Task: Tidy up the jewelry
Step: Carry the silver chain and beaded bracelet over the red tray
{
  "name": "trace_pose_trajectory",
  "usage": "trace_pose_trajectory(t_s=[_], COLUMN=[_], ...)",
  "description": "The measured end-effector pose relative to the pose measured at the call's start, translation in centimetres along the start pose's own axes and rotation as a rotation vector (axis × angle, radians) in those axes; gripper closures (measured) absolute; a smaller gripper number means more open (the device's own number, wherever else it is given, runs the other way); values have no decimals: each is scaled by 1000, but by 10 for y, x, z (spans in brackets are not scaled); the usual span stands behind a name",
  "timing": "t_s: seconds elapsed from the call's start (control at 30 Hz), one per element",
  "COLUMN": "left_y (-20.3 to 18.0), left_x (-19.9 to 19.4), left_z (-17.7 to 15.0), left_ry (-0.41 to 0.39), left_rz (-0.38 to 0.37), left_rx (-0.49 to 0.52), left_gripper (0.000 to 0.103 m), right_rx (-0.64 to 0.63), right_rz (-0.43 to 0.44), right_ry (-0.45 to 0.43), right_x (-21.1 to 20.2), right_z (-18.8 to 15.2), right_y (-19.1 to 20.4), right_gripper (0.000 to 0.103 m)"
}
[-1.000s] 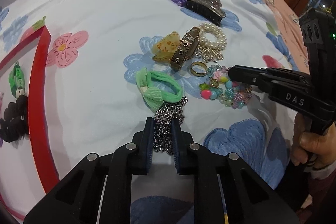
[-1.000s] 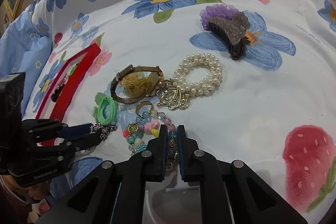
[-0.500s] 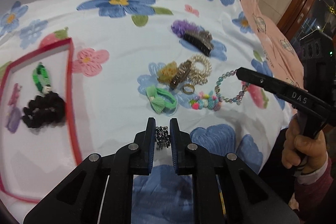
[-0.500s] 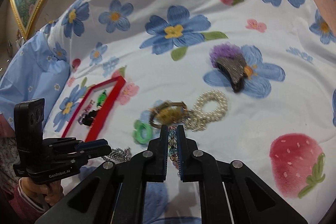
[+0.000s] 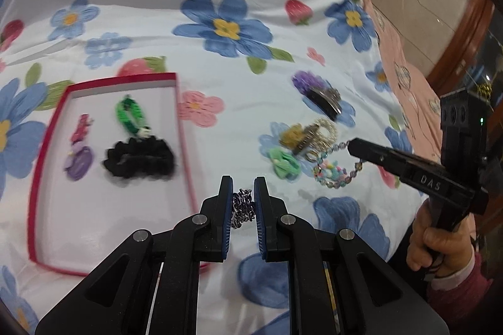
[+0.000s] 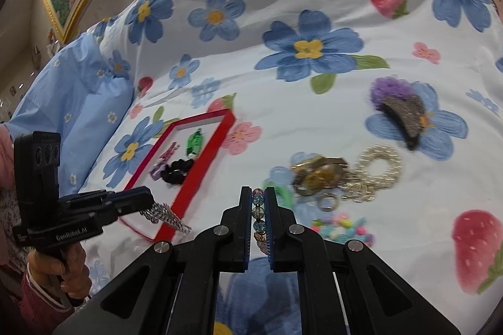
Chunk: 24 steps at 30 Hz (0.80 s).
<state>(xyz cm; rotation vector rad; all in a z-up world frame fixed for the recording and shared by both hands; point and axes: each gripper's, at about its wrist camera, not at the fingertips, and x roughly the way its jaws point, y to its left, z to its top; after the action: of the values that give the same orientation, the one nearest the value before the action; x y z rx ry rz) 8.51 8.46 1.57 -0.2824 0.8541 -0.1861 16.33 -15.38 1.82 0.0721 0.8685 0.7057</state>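
Left claw: gripping a silver chain between its fingers, holding it above the near right edge of the red tray.
Right claw: clamping narrowly on a bead bracelet, which is hanging lifted off the bed.
Red tray: lying on the flowered bed cover, holding a black scrunchie, a green band, a purple piece and a small pink clip.
Loose pile: sitting to the right of the tray, showing a green hair tie, a pearl bracelet, a gold ring and pastel beads.
Dark hair clip: lying apart, beside a purple scrunchie.
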Motion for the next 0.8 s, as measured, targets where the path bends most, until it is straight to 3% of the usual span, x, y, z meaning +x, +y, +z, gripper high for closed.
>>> trace_pose_trajectory(t_s=[0.4, 0.8], left_y=[49, 97], left_x=[-41, -48], left_z=[6, 0], left_ry=[-84, -92], left_rz=[63, 129], left_rx=[-75, -151], left_gripper=[91, 91], right_rx=[-72, -134], right_rz=[88, 182], right_ry=[17, 45], right_x=[25, 63], right_z=[10, 22], right_y=[52, 108], right_gripper=[96, 96])
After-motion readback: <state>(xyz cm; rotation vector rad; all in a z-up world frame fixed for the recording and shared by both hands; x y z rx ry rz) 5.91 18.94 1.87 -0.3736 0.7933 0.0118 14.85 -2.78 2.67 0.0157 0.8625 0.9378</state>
